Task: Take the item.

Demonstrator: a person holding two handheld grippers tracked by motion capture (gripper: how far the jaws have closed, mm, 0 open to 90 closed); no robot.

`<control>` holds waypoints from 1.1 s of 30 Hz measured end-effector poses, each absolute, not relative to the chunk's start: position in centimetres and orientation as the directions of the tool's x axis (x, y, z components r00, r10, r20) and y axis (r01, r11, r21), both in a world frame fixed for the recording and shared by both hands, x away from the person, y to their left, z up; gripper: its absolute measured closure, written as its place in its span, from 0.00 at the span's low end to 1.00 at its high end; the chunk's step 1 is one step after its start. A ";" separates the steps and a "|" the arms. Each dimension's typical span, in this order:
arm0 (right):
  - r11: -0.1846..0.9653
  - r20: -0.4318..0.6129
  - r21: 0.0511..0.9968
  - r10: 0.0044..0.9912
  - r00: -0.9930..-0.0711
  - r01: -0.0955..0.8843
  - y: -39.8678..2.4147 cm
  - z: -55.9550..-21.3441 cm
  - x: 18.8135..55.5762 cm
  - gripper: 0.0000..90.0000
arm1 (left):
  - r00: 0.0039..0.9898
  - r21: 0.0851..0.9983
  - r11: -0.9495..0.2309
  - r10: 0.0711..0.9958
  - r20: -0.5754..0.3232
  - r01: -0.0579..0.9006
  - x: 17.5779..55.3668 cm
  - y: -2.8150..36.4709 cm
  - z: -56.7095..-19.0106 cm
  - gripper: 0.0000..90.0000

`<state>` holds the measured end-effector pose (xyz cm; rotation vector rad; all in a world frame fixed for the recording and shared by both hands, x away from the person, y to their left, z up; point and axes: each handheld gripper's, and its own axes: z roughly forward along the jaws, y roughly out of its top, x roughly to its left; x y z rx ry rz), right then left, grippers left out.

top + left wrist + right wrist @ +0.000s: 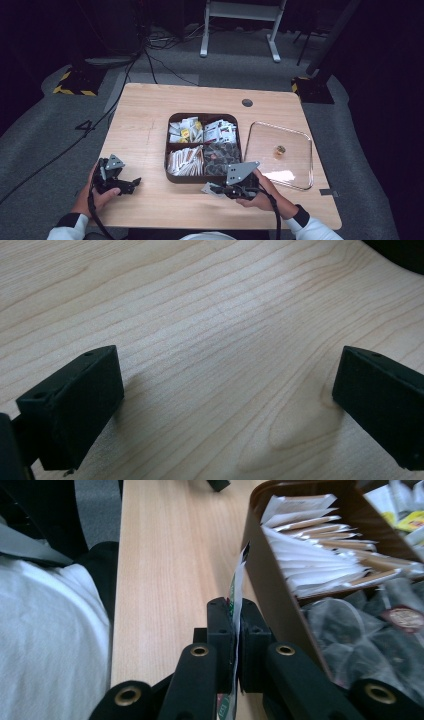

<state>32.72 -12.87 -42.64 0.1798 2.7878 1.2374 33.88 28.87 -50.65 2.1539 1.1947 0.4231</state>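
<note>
A dark brown four-part tray point(169, 150) sits mid-table, holding white sachets point(185, 161), dark tea bags point(221, 155) and mixed packets point(202, 130). My right gripper point(216, 190) lies just in front of the tray's near wall, shut on a thin white sachet point(208, 189). In the right gripper view that sachet point(237, 587) stands edge-on between the closed jaws of the right gripper point(235, 630), beside the tray wall point(272, 587). My left gripper point(131, 185) rests at the table's near left, open. In its own view the left gripper point(225, 385) spans bare wood.
A clear square lid point(260, 150) with a small knob point(279, 150) lies right of the tray. The table's front edge point(200, 226) is close behind both hands. A cable hole point(247, 103) sits at the back. White clothing point(50, 630) is near the table edge.
</note>
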 end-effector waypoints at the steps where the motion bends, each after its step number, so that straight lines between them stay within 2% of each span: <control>1: 0.672 -0.032 0.738 0.136 -0.990 0.069 -12.7 -42.8 32.7 0.97 | 0.537 0.662 -0.389 0.843 -0.024 0.640 33.9 28.9 -50.6 0.00; 13: 0.714 0.005 0.696 0.096 -0.995 0.072 -11.6 -44.5 32.3 0.96 | 0.537 0.662 -0.389 0.843 -0.024 0.640 33.9 28.9 -50.7 0.00; 21: 0.728 0.019 0.679 0.114 -0.993 0.096 -11.6 -45.0 32.8 0.91 | 0.537 0.662 -0.390 0.843 -0.024 0.640 33.9 28.9 -50.6 0.00; 25: 0.729 0.012 0.678 0.123 -0.992 0.098 -11.7 -45.0 33.0 0.84 | 0.537 0.662 -0.390 0.843 -0.024 0.641 33.9 28.9 -50.6 0.00; 33: 0.714 -0.036 0.691 0.186 -0.982 0.110 -12.8 -43.8 33.8 0.62 | 0.537 0.662 -0.390 0.843 -0.024 0.640 33.9 28.9 -50.6 0.00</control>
